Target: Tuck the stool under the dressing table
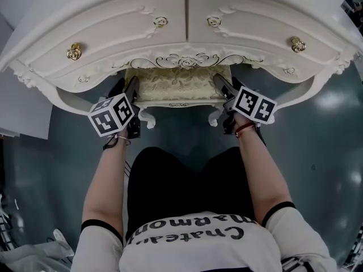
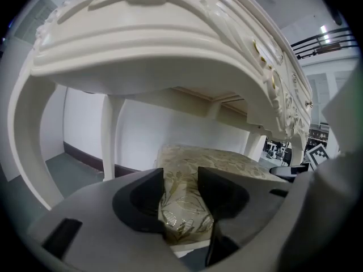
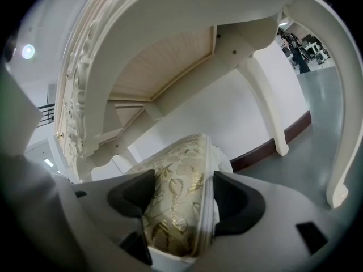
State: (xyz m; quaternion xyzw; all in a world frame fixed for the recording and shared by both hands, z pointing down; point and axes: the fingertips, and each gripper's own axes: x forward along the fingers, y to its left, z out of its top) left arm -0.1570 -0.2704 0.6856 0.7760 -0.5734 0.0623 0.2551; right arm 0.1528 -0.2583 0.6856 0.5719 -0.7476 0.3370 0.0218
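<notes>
Floor [image 1: 332, 152] grey-green, smooth and glossy, with pale patches of reflected light. Wall [image 2: 170, 135] plain white, with a dark brown skirting [image 2: 82, 153] along its foot at the floor line. Round ceiling lamp [image 3: 27, 51] lit, upper left in the right gripper view. Black railing [image 2: 324, 40] high at right in the left gripper view.
</notes>
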